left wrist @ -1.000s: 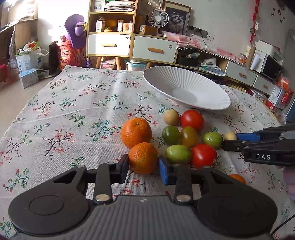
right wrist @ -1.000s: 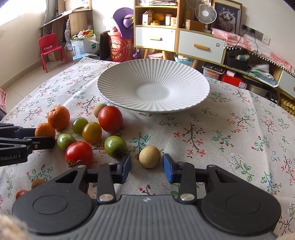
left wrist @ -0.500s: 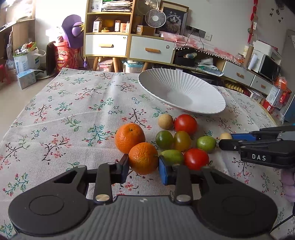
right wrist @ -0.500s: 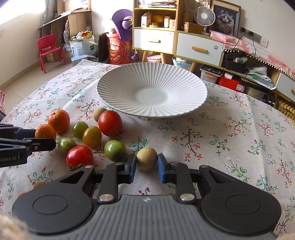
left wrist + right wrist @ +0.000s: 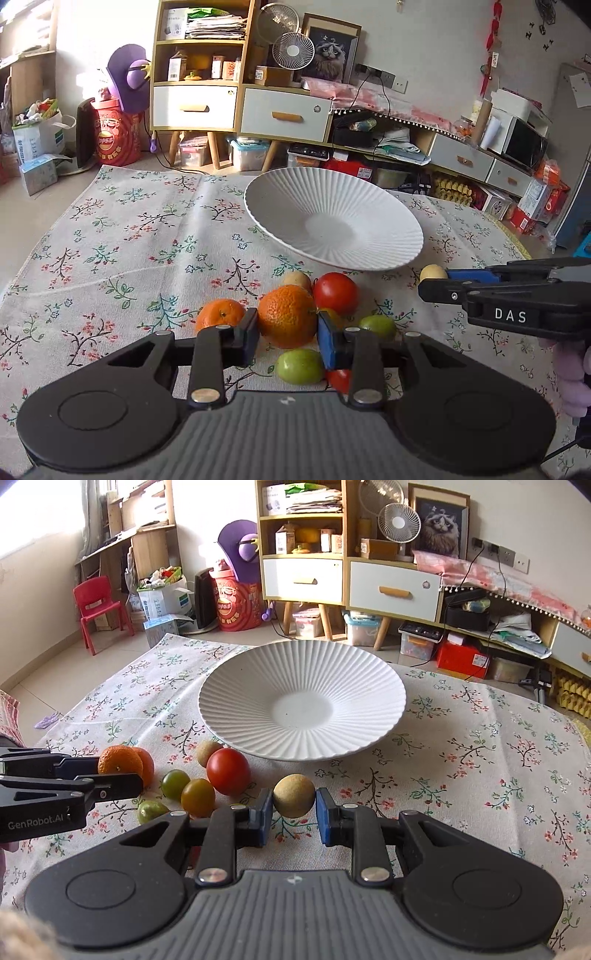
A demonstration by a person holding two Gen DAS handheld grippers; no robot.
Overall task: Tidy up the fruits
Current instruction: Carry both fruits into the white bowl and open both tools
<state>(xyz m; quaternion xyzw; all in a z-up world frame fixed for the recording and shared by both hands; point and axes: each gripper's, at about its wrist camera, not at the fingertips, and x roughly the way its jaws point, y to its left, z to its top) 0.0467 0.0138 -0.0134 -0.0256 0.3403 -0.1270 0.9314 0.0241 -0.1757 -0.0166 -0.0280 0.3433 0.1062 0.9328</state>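
Observation:
My left gripper is shut on an orange mandarin and holds it above the tablecloth; it also shows in the right wrist view. My right gripper is shut on a small tan round fruit, lifted off the cloth; that fruit shows in the left wrist view. A white ribbed plate stands beyond, with nothing in it. On the cloth lie a second mandarin, a red tomato, green and yellow tomatoes and a second tan fruit.
The flowered tablecloth covers the table. A green tomato and a red one lie right under my left gripper. Shelves, drawers and clutter stand on the floor beyond the far edge.
Both grippers have risen with their fruit. The left lifted the mandarin off the cloth; the right lifted the tan fruit it closed on, toward the plate.

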